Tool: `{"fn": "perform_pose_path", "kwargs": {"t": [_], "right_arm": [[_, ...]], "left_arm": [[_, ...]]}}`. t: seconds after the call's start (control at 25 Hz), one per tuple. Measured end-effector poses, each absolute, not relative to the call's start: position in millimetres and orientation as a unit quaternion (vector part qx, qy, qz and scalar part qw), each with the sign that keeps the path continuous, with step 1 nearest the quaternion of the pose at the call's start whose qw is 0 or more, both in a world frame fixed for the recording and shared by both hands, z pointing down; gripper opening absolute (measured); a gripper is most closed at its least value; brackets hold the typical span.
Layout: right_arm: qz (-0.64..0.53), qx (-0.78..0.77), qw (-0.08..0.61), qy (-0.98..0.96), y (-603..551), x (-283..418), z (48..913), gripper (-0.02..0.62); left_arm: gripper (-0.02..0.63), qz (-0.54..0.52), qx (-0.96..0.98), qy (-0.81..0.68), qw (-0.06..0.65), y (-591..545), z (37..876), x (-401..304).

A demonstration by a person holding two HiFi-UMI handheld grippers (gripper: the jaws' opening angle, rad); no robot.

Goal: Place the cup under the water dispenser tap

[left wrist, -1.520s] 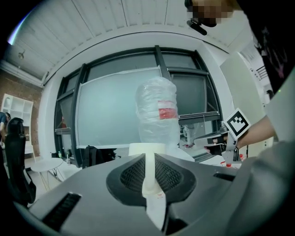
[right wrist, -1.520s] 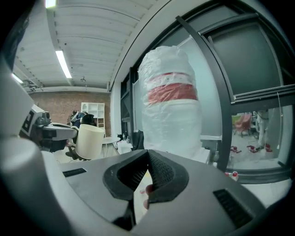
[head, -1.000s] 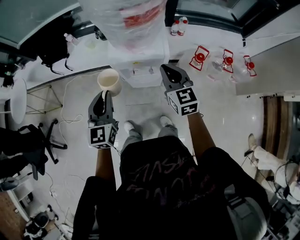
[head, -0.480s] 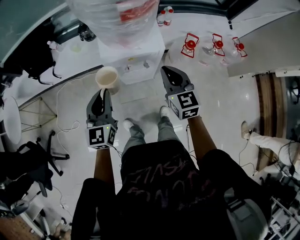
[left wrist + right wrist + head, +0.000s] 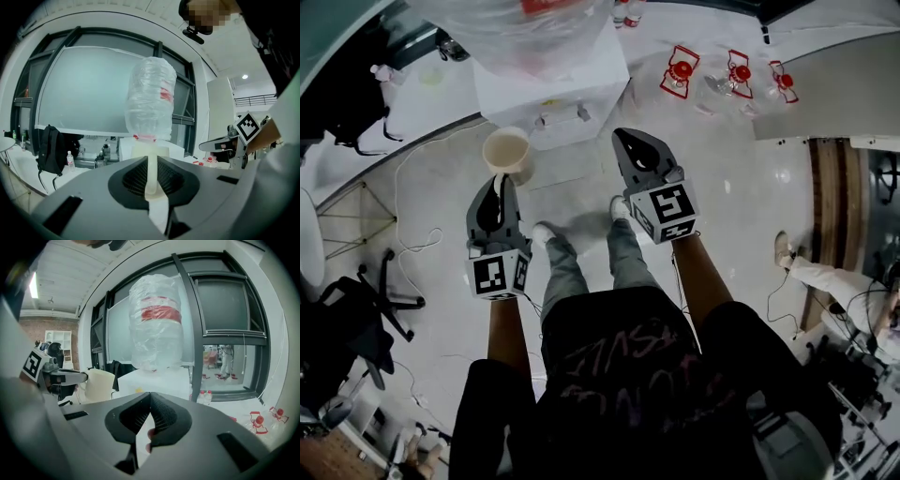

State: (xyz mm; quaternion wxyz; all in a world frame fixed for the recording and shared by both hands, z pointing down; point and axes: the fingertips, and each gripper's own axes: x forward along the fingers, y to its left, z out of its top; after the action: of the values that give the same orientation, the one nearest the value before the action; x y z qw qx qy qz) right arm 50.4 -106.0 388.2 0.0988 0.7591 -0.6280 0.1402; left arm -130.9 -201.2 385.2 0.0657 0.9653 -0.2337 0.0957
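Note:
A cream paper cup (image 5: 507, 153) hangs upright in front of the white water dispenser (image 5: 553, 89). My left gripper (image 5: 498, 180) is shut on its near rim. In the left gripper view the cup wall (image 5: 151, 171) stands pinched between the pads, with the plastic-wrapped bottle (image 5: 151, 101) straight ahead on top of the dispenser. Two small taps (image 5: 562, 117) show on the dispenser's front, a little right of and beyond the cup. My right gripper (image 5: 625, 141) is shut and empty, to the right of the cup; in its own view the cup (image 5: 100, 385) shows at the left.
Red-handled empty water bottles (image 5: 680, 70) lie on the floor at the right of the dispenser, with small bottles (image 5: 623, 11) behind. A black office chair (image 5: 356, 319) and a cable (image 5: 412, 248) are at the left. Another person's leg (image 5: 811, 272) is at the right.
Both grippers have come down together, and the cup has sunk with the left one, still pinched by its rim. The dispenser's front now lies nearer the cup.

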Motion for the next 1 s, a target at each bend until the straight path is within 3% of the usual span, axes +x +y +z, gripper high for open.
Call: {"fn": "perform_pose_path", "kwargs": {"t": [1.0], "right_arm": [[0.211, 0.731, 0.126, -0.637, -90, 35, 550, 0.015]], "left_arm": [[0.049, 0.11, 0.958, -0.247, 0.094, -194, 549, -117]]}}
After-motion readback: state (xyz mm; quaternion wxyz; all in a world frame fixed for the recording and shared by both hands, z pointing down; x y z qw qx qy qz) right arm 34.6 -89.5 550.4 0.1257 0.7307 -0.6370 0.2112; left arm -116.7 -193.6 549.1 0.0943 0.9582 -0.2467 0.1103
